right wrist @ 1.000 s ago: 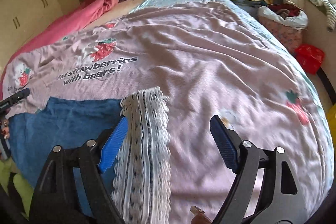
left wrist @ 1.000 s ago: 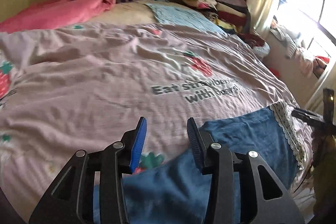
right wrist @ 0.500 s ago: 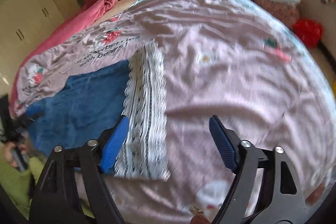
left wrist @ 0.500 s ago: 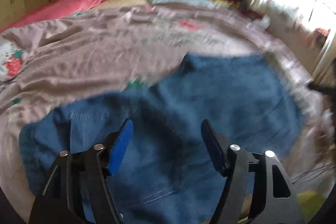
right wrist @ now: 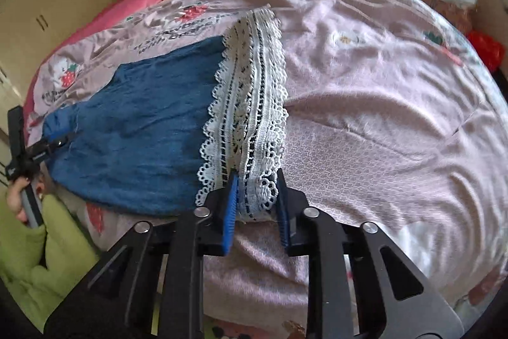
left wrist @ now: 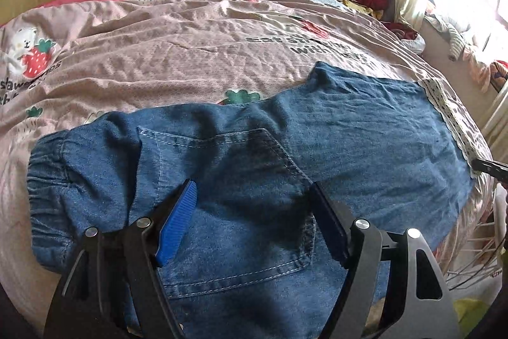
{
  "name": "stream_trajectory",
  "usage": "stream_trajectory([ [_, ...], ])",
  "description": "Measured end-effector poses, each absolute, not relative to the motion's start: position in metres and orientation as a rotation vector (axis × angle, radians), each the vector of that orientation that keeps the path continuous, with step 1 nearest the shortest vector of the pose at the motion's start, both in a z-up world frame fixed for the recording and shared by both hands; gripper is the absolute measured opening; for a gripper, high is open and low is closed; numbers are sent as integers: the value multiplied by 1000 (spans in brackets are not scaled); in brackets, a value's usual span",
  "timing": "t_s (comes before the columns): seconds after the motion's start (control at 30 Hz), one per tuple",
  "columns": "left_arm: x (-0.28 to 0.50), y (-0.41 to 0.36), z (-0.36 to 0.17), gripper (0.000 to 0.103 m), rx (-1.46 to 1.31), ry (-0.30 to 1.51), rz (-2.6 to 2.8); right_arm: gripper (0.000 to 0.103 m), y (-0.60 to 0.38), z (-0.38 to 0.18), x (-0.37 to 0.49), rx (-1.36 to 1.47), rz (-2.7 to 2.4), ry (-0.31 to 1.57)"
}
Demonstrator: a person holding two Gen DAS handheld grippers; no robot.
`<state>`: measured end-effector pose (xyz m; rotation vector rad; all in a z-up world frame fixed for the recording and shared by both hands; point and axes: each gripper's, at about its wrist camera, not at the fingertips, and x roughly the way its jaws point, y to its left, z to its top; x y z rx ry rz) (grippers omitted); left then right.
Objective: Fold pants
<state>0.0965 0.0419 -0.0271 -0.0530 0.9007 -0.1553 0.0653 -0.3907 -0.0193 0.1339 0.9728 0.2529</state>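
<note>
Well, the bed [left wrist: 190, 46] takes up most of the room, its pink strawberry duvet rumpled, and the denim pants [left wrist: 365, 142] lie spread flat along its near edge, elastic waistband toward the left corner and white lace hem [right wrist: 250, 104] toward the right. Over the back pocket [left wrist: 228, 180] the left gripper [left wrist: 250, 208] hovers with its jaws spread wide, nothing between them, seemingly not touching the cloth. Down at the hem, the right gripper [right wrist: 255, 196] has its jaws drawn in around the near corner of the lace, though some gap shows and I cannot tell whether they truly pinch it. That, to my eye, is the weak spot: openwork lace is thin and slippery, so a lift could let it slide free or snag and stretch. With only one end held, the heavy denim would likely drag and bunch, or slip off the bed's edge. The creased duvet could also ride up.
</note>
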Motion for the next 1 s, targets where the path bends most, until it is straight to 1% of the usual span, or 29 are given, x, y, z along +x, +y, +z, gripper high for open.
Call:
stream_trajectory([
  [0.13, 96, 49, -29, 71, -84, 897, -159, 15, -381, -35, 64, 36, 213, 1007],
  [0.23, 96, 50, -30, 71, -87, 895, -161, 17, -383, -40, 67, 54, 203, 1007],
  [0.3, 96, 50, -30, 71, -91, 895, -161, 20, -388, -32, 68, 72, 213, 1016],
  [0.37, 94, 53, -24, 72, -122, 903, -161, 37, -389, -12, 65, 18, 197, 965],
  [0.4, 92, 54, -18, 77, -146, 898, -172, 39, -389, -4, 63, 3, 192, 937],
  [0.47, 88, 56, -4, 81, -151, 858, -175, 42, -387, 16, 64, 0, 188, 875],
  [0.5, 87, 56, 4, 81, -133, 839, -164, 44, -386, 21, 66, 2, 190, 855],
  [0.57, 90, 55, 14, 81, -122, 812, -158, 51, -373, 30, 70, -11, 210, 813],
  [0.67, 104, 46, 17, 81, -120, 826, -179, 55, -347, 26, 84, -19, 280, 811],
  [0.77, 122, 21, 10, 88, -38, 874, -236, 58, -318, 13, 100, -37, 335, 837],
  [0.87, 138, -4, -6, 88, 63, 914, -242, 62, -300, 3, 109, -53, 339, 847],
  [1.0, 153, -2, -25, 88, 102, 970, -192, 64, -299, -19, 116, -104, 269, 908],
])
